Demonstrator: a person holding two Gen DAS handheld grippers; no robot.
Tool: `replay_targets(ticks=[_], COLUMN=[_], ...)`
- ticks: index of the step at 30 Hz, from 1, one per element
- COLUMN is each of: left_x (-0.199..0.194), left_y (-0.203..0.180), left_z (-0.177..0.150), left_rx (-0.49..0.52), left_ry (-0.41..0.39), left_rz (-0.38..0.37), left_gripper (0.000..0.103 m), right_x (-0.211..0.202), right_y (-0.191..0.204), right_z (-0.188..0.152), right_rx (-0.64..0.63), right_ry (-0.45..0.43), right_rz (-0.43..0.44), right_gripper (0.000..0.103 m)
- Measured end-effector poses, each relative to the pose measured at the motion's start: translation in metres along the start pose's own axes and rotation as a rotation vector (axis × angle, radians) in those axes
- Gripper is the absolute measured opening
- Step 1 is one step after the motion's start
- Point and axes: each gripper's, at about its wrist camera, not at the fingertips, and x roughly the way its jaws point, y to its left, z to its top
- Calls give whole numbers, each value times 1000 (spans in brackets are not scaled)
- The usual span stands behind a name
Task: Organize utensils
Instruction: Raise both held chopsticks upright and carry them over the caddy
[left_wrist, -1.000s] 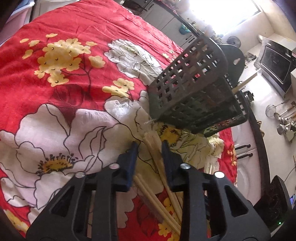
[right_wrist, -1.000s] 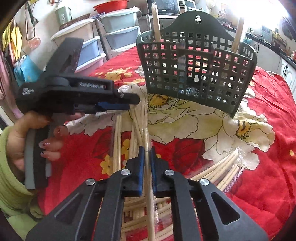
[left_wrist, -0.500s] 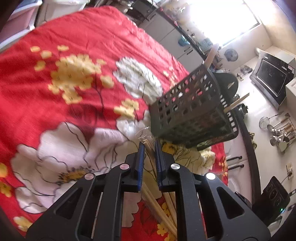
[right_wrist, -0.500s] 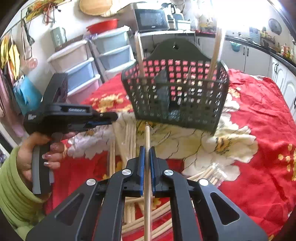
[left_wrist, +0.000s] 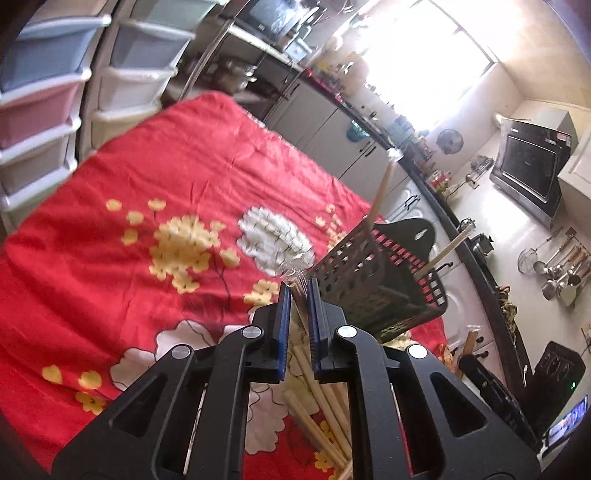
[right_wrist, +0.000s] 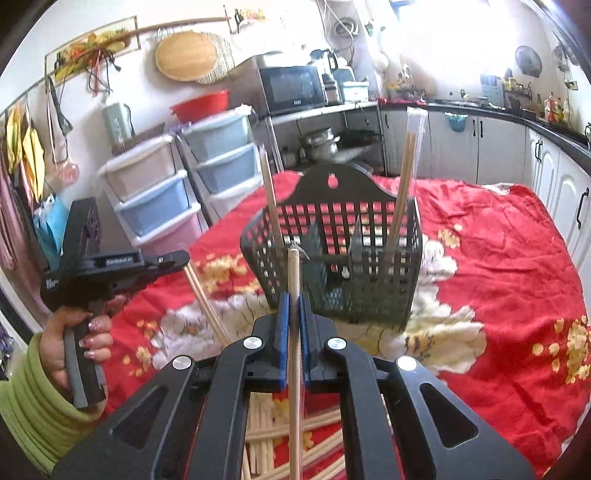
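A dark green slotted utensil basket (right_wrist: 343, 258) stands on the red floral cloth, with wrapped chopstick pairs (right_wrist: 404, 181) upright in it; it also shows in the left wrist view (left_wrist: 380, 288). My right gripper (right_wrist: 293, 299) is shut on a wrapped wooden chopstick pair (right_wrist: 294, 332), lifted and pointing at the basket's left front. My left gripper (left_wrist: 298, 291) is shut on another wrapped chopstick pair (left_wrist: 295, 277), raised left of the basket; it shows in the right wrist view (right_wrist: 177, 258) with the sticks (right_wrist: 207, 302) hanging below. Loose chopsticks (right_wrist: 280, 432) lie on the cloth beneath.
The red floral cloth (right_wrist: 498, 266) covers the table. Plastic drawer units (right_wrist: 155, 199) stand behind the table on the left. Kitchen cabinets (right_wrist: 498, 147) and a microwave (right_wrist: 291, 88) line the back. Hanging utensils (left_wrist: 554, 266) and an oven (left_wrist: 528, 166) are on the right in the left wrist view.
Both grippers have risen from the cloth with chopsticks in them. The left one closed on its pair a second ago. The right chopstick tip now reaches the basket's front rim.
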Motion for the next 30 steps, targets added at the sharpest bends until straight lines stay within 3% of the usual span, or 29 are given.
replay_targets(ticks=[13, 30], left_x=[-33, -41], left_y=[-48, -116], left_z=[7, 25], left_rx=[107, 219], left_ry=[-98, -165], left_rz=[-86, -208], left_gripper=[3, 3], right_x=[-36, -61], right_y=[0, -13], right_z=[30, 56], right_rx=[28, 43], right_ry=[-205, -354], right_rz=[17, -39], right_gripper=[6, 6])
